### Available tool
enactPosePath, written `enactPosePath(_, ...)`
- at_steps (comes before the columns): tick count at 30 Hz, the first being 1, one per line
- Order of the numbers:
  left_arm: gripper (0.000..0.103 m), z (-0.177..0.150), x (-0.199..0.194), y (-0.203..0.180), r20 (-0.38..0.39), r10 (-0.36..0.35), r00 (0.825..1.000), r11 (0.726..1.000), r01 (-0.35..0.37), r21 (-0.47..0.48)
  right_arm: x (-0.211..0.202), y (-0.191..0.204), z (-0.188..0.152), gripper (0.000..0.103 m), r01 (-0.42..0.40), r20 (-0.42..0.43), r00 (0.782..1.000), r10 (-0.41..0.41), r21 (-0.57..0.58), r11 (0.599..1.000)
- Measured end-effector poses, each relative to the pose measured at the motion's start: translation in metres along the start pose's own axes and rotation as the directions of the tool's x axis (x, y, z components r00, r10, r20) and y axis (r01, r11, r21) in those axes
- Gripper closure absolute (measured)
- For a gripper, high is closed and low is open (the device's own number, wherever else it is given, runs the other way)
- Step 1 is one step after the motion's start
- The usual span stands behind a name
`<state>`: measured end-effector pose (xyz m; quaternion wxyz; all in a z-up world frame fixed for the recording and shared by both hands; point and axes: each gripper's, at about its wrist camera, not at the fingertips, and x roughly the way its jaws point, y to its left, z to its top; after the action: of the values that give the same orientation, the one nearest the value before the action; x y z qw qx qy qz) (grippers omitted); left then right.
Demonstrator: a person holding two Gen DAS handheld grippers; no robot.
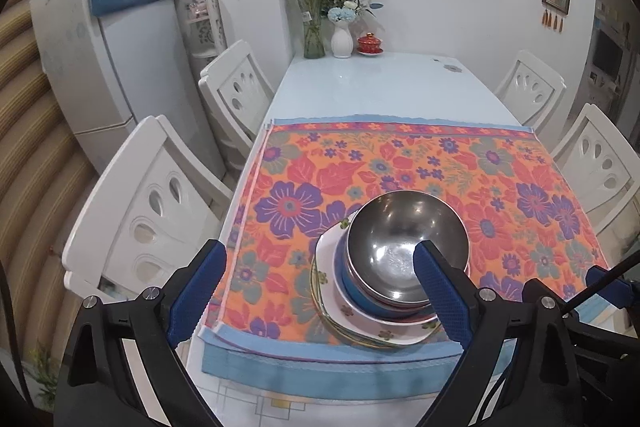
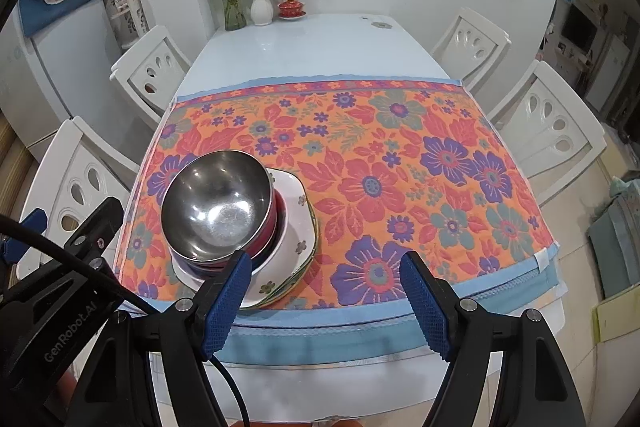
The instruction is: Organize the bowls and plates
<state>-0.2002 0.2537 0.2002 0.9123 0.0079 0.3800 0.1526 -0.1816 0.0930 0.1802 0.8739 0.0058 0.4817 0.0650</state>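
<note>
- Stack: a polished steel bowl (image 1: 406,247) with a smooth, mirror-bright round interior sits on top; beneath it nest a red bowl (image 2: 276,223) and a blue bowl (image 1: 360,297), then squarish white plates (image 1: 344,311) with rounded corners, small flower motifs and green-edged rims.
- Location: the stack rests on the near-left part of a woven floral cloth (image 1: 460,179) in orange, red and purple, bordered in plain blue, spread on a glossy pale table (image 1: 380,87).
- Left gripper (image 1: 318,291): its 2 blue, diamond-textured pads stand wide apart, holding nothing; the right pad overlaps the steel bowl's near rim in the picture, and contact cannot be told.
- Right gripper (image 2: 324,293): its 2 pads are likewise spread and empty, hanging over the cloth's near edge just right of the stack.
- Left wrist view only: the blue bowl's wall, hidden from the right wrist view, and the front of a white refrigerator (image 1: 120,75) draped with a blue cover.
- Right wrist view only: the red bowl's wall, and the left gripper's black body with its cable at lower left.
- Both views: white chairs (image 2: 148,71) with 3 teardrop cut-outs, a glass vase (image 1: 314,27) of stems, a white vase (image 1: 341,41) and a red lidded cup (image 1: 370,44) at the far end.
</note>
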Motion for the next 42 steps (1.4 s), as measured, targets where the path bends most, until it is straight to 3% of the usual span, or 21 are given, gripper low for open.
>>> enactPosePath(42,0.009,0.003,0.013,-0.006,-0.026,0.012,1.000,0.999,-0.010,0.046,0.022,0.004,0.001,0.028,-0.020,-0.059,0.998,0.021,0.012,1.000)
